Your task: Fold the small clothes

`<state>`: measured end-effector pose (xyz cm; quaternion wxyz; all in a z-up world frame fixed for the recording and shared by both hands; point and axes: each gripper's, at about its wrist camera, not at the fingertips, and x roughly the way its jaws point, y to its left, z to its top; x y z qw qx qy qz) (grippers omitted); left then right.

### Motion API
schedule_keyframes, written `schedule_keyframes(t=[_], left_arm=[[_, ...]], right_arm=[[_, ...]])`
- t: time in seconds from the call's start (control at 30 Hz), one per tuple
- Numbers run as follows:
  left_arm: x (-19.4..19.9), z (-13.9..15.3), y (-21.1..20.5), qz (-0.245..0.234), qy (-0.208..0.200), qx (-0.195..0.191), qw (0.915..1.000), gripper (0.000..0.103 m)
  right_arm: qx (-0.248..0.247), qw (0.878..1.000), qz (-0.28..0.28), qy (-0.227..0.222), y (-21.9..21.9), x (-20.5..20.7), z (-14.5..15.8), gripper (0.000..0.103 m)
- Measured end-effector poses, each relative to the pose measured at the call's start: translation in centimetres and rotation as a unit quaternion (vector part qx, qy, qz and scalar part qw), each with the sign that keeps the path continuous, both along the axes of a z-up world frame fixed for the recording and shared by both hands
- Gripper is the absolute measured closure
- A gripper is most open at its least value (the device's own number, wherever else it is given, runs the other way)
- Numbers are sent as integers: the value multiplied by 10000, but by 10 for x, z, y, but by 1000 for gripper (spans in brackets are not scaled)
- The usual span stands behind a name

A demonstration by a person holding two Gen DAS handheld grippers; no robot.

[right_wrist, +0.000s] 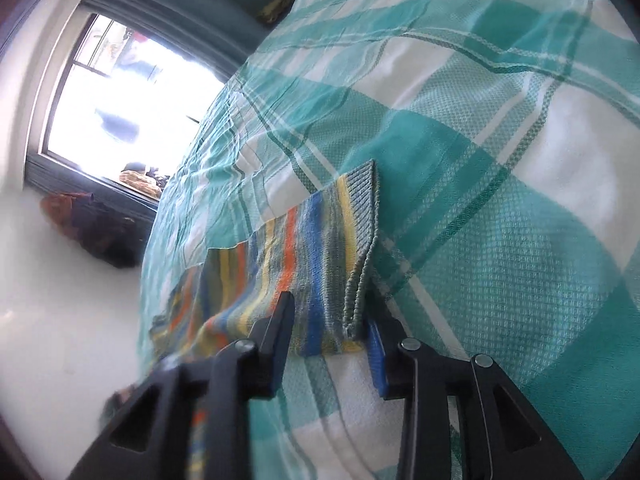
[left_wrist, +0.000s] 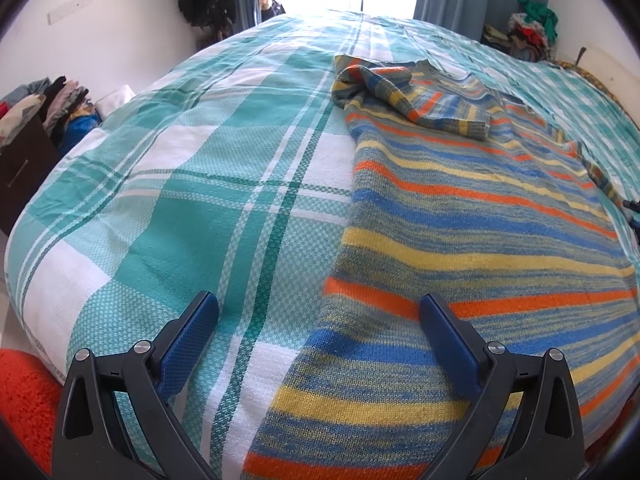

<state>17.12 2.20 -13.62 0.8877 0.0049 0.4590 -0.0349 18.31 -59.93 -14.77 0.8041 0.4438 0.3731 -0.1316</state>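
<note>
A striped knit sweater lies flat on a teal-and-white checked bedspread, one sleeve folded across its chest. The left gripper hovers with fingers spread over the hem; the right gripper, jaws apart, straddles the other sleeve's cuff.

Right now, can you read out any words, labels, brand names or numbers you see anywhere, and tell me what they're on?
None can be read in either view.
Striped sweater: stripes only, no tag or label showing.
Checked bedspread: woven pattern, no text.
Left gripper and right gripper: no markings visible on the fingers.
Pale strip on the wall: too small and blurred to tell whether it carries writing.
</note>
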Motion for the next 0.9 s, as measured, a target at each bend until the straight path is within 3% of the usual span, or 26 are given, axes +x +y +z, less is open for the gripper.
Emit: schedule_keyframes(t=[0.03, 0.17, 0.23, 0.3, 0.73, 0.83, 0.9], left_arm=[[0, 0, 0, -8, -2, 4, 10000, 2], [-1, 2, 3, -13, 10, -7, 10000, 1], [-1, 1, 3, -14, 15, 8, 10000, 1], [-1, 1, 3, -21, 17, 41, 10000, 1], [0, -1, 2, -51, 33, 72, 10000, 1], [-1, 2, 2, -72, 132, 91, 9998, 1], [-4, 10, 5, -104, 285, 64, 9995, 2]], right_arm=[[-214, 9994, -62, 253, 1, 1, 2, 101], [-1052, 9893, -490, 889, -6, -14, 20, 100], [-1083, 9857, -585, 1148, -13, -21, 14, 100], [-1018, 9854, -605, 1225, -15, -25, 8, 101], [-1807, 9663, -218, 1824, -8, -13, 10, 101], [-1827, 9666, -144, 1791, -7, -12, 11, 100], [-1793, 9693, -134, 1675, -8, -20, 17, 88]])
